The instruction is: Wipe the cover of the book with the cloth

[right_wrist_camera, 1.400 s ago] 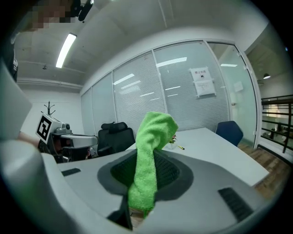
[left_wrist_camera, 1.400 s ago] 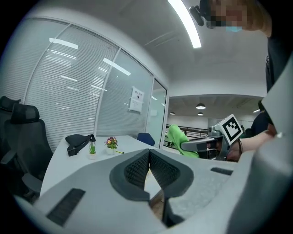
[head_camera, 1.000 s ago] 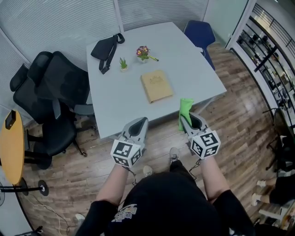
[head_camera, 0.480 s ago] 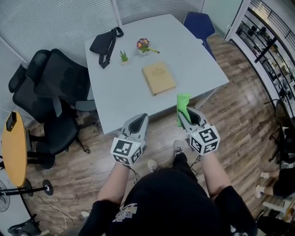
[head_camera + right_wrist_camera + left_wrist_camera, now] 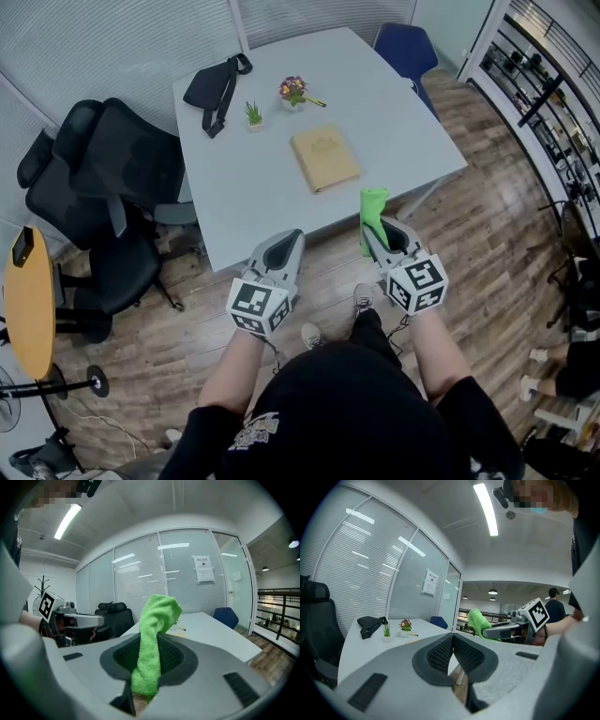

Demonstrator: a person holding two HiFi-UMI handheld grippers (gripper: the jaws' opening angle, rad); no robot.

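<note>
Standing at the near edge of a white worktop, both grippers held short of it. Left gripper: jaws pressed together, nothing between. Right gripper: jaws pinching a green cloth, upright above the tips. Tan book flat mid-worktop, well apart from the cloth. Beyond the book, a potted plant, flowers and a black pouch. Black office chair at left.
</note>
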